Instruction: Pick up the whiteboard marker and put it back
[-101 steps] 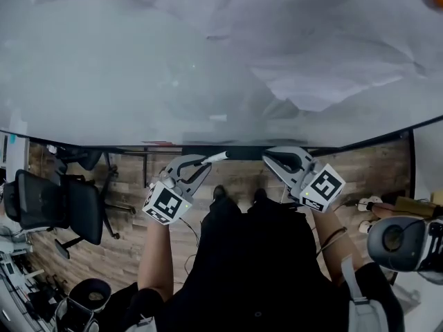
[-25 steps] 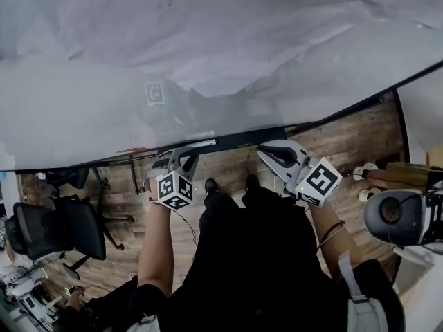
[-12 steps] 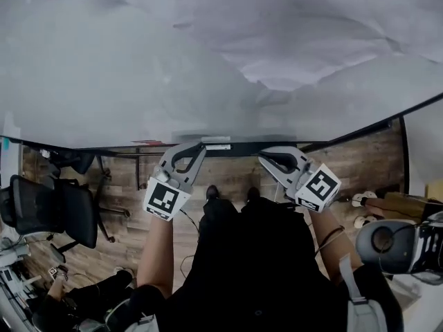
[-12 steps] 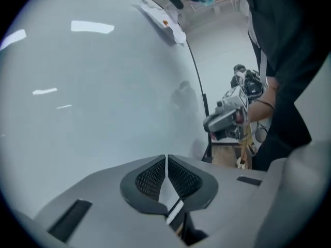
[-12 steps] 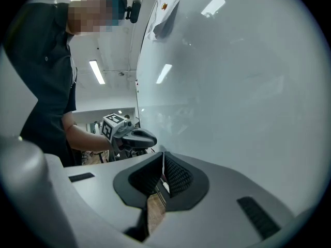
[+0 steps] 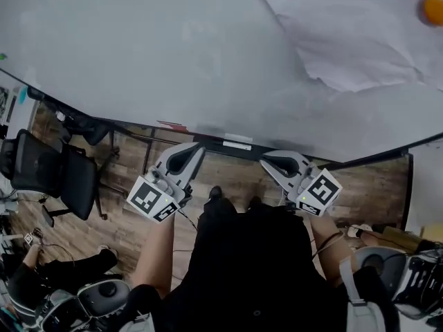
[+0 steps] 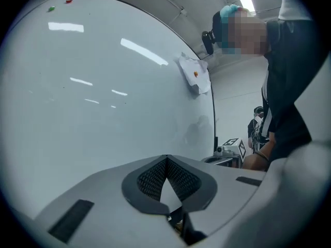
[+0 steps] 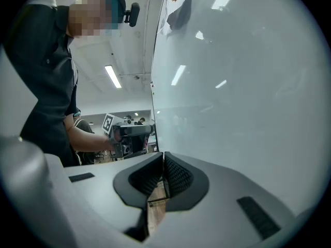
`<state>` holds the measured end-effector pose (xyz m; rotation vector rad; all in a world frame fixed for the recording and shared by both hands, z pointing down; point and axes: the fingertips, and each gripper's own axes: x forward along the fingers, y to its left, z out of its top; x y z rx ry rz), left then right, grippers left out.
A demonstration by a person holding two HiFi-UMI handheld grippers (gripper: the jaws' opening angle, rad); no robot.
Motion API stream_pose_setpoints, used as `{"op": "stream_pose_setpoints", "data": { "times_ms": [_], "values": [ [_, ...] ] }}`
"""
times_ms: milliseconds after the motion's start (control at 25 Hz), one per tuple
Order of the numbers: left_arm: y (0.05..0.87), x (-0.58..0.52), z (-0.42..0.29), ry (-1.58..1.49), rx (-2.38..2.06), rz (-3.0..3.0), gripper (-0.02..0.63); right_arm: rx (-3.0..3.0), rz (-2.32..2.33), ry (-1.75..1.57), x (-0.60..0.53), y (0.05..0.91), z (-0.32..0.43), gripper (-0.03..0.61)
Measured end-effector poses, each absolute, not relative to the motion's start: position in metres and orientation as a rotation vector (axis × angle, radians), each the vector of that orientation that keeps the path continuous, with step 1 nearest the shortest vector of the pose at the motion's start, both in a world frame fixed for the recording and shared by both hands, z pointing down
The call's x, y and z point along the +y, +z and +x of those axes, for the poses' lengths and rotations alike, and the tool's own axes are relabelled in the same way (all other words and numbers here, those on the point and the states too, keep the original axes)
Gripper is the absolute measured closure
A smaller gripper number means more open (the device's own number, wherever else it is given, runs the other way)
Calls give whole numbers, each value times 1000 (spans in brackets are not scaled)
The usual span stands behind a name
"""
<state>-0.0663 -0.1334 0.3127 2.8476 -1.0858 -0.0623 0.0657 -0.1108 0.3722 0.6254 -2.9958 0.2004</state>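
Observation:
The whiteboard fills the upper head view, with its dark tray ledge along the bottom edge. A short white stick, seemingly the marker, lies on that ledge. My left gripper points level at the board just left of it; its jaws have just been closing and now stand shut with nothing between them. The right gripper hangs just right of the marker, its pads also meeting on nothing. Each gripper shows in the other's view: right, left.
Crumpled paper sheets and an orange magnet sit on the board's upper right. A black office chair stands on the wooden floor at left. Another person is at the lower left.
The left gripper has risen and rolled, and its jaws went from open by the ledge to shut. The right gripper shifted slightly. The head view swung, so the board's edge slants differently.

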Motion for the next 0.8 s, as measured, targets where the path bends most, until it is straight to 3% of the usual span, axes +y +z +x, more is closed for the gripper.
{"op": "stream_pose_setpoints", "data": {
  "times_ms": [480, 800],
  "values": [
    [337, -77, -84, -41, -1170, 2781, 601, -3069, 388, 201, -92, 380, 30, 558],
    [351, -58, -79, 58, -1220, 2756, 601, -3112, 478, 238, -100, 380, 39, 558]
  ]
}}
